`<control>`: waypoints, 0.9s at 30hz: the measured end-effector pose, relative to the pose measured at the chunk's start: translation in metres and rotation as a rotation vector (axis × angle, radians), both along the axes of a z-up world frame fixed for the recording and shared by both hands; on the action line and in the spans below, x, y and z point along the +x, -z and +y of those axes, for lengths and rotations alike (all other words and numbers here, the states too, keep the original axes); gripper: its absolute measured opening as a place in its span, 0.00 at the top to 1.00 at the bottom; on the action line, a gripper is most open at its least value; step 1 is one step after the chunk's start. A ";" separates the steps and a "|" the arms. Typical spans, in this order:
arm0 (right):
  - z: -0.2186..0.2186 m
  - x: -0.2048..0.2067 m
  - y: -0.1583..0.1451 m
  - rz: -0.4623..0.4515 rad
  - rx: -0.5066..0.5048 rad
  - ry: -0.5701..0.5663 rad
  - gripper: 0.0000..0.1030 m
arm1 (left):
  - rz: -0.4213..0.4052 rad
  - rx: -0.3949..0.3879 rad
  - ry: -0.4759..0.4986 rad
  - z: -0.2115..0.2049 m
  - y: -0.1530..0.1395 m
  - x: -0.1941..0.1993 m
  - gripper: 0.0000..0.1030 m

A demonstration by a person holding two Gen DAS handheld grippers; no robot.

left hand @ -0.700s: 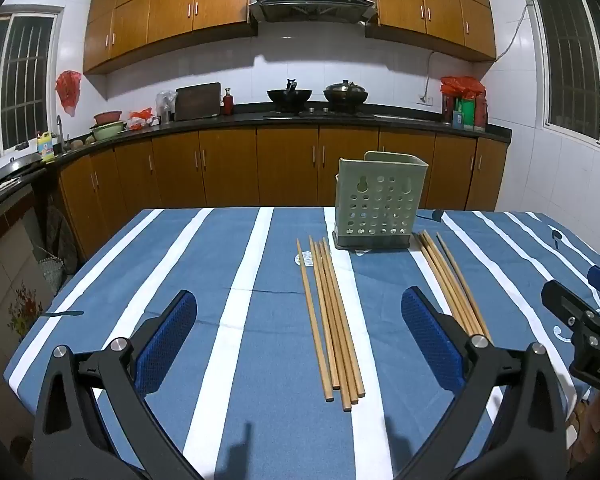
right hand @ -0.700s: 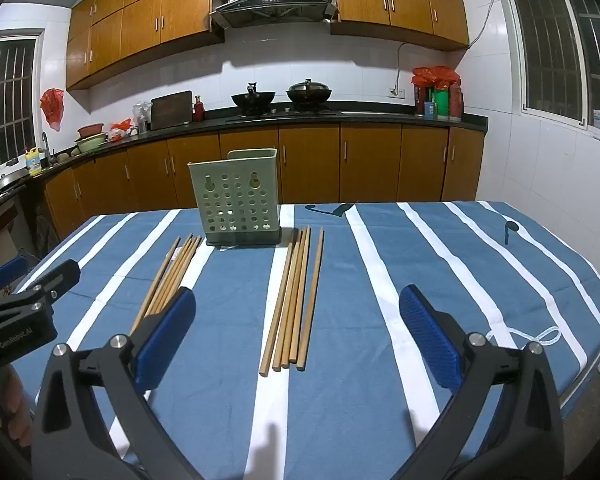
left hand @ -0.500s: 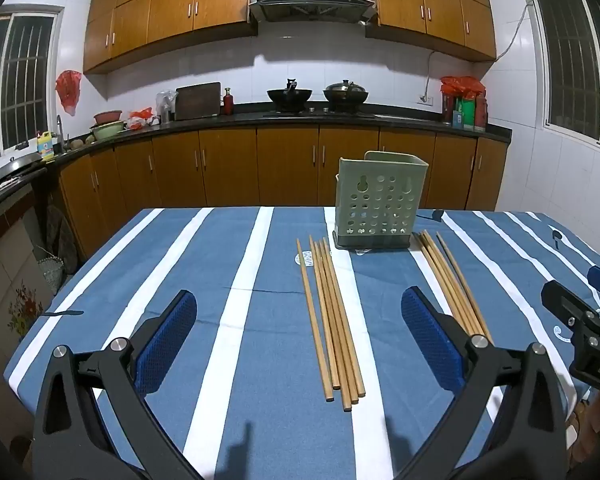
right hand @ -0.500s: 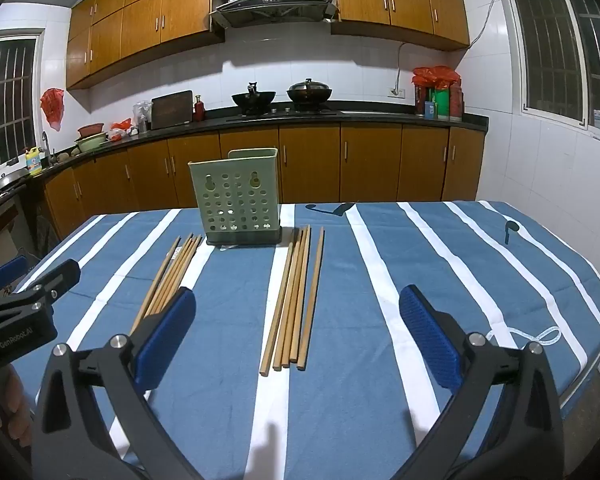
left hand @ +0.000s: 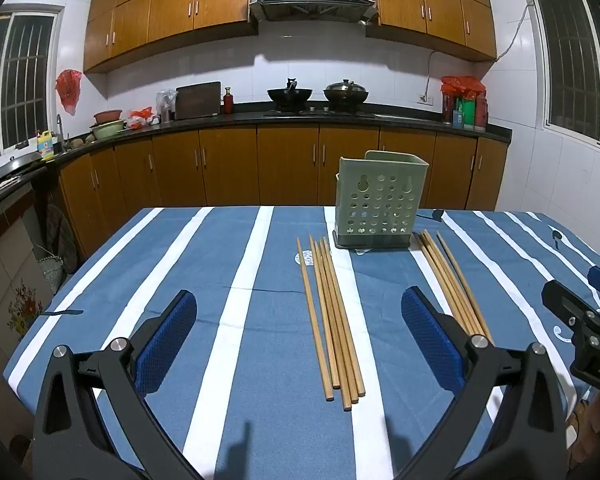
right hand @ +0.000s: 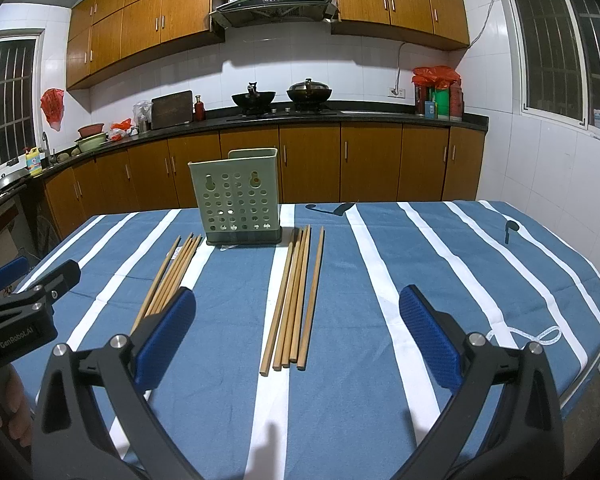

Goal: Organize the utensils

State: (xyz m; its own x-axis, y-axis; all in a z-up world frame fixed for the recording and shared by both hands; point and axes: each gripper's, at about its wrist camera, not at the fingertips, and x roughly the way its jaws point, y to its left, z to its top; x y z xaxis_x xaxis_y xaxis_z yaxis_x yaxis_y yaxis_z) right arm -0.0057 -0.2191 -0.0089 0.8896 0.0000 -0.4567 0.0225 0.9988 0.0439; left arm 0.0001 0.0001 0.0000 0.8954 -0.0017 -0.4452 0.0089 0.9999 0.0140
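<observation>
Two bundles of wooden chopsticks lie flat on the surface, one on each side of a green holder. The left bundle lies ahead of the left gripper, in the gap between its spread blue pads and nearer the right-hand one; its near ends stop just short of that gripper. The right bundle lies ahead of the right gripper, also between the spread pads, slightly toward the left-hand one. Both grippers are released wide with nothing between their pads, and both hover above the near edge of the surface, tilted downward.

The holder stands upright toward the far edge of the surface, roughly midway along it. It is a pale green box with round holes in its front wall, on a darker base. Through the holes nothing shows inside; its open top cannot be seen into from here.

Each bundle runs with its long axis from the near edge toward the far edge. The far ends of both bundles reach the holder's base, one bundle on each side of it, just beside it. In the left bundle one stick lies slightly apart on the outer side; in the right bundle one stick likewise lies a little apart on the outer side.

The surface is covered with a blue cloth with white stripes running near to far. Beyond it are wooden cabinets and a dark counter.
</observation>
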 end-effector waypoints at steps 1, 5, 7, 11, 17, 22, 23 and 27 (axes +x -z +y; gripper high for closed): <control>0.000 0.000 0.000 0.000 0.000 0.000 0.04 | 0.000 0.000 0.000 0.000 0.000 0.000 0.02; 0.000 0.000 0.000 0.000 0.000 0.000 0.04 | 0.000 0.000 0.000 0.000 0.000 0.000 0.02; 0.000 0.000 0.000 0.000 0.000 0.000 0.04 | -0.001 0.001 0.000 0.000 0.000 0.000 0.02; 0.000 0.000 -0.001 0.000 0.001 0.000 0.04 | -0.001 0.000 0.000 0.000 0.000 0.000 0.02; -0.001 0.000 -0.001 -0.001 0.001 0.000 0.04 | 0.000 0.000 0.000 0.000 0.000 0.000 0.02; -0.001 -0.001 -0.002 -0.001 0.002 0.000 0.04 | -0.001 0.000 0.000 0.000 0.000 0.000 0.02; -0.001 -0.001 -0.002 -0.001 0.002 0.000 0.04 | -0.001 0.000 0.000 0.000 0.000 0.000 0.02; -0.001 -0.001 -0.002 -0.001 0.001 0.000 0.04 | -0.001 0.000 0.000 0.000 0.000 0.000 0.02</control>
